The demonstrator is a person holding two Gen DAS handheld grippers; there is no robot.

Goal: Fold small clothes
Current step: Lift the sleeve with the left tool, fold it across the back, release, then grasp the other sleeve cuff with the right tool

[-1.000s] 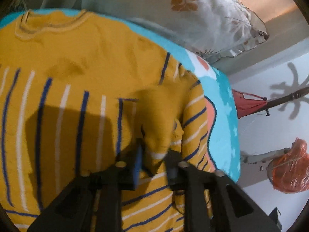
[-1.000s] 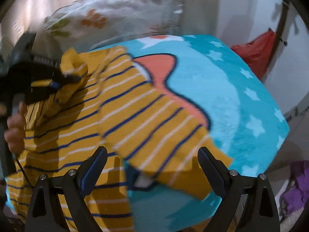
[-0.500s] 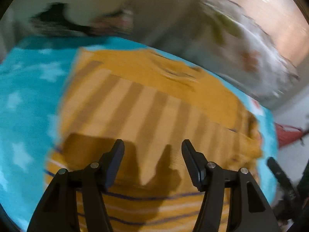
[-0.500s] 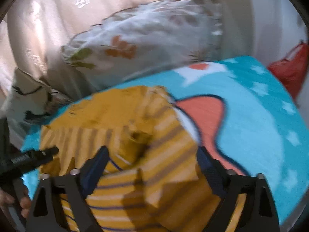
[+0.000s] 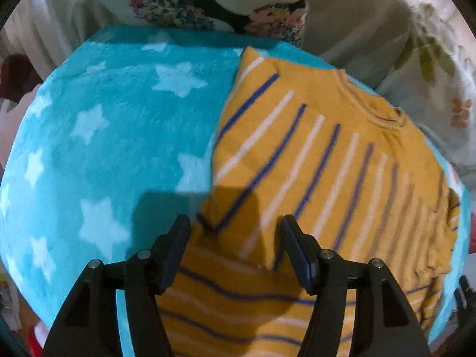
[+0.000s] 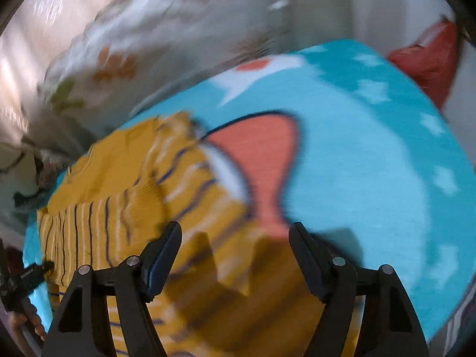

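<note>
A small yellow sweater [image 5: 312, 160] with blue and white stripes lies on a turquoise star blanket [image 5: 104, 136]. Both sleeves are folded in over its body. My left gripper [image 5: 235, 250] is open and empty, just above the folded left sleeve. In the right wrist view the sweater [image 6: 125, 208] is blurred; my right gripper [image 6: 235, 255] is open and empty over its right side. The left gripper's tip [image 6: 35, 270] shows at the sweater's far left edge.
Pillows [image 5: 401, 44] with leaf and flower prints lie behind the blanket. The blanket [image 6: 372, 163] carries an orange fish shape [image 6: 261, 154] to the right of the sweater. A red bag [image 6: 428, 56] hangs beyond the bed's right edge.
My left gripper has let go of the right sleeve, opened, and swung left across the sweater to the folded left sleeve. My right gripper stayed open and shifted over the sweater's right side.
</note>
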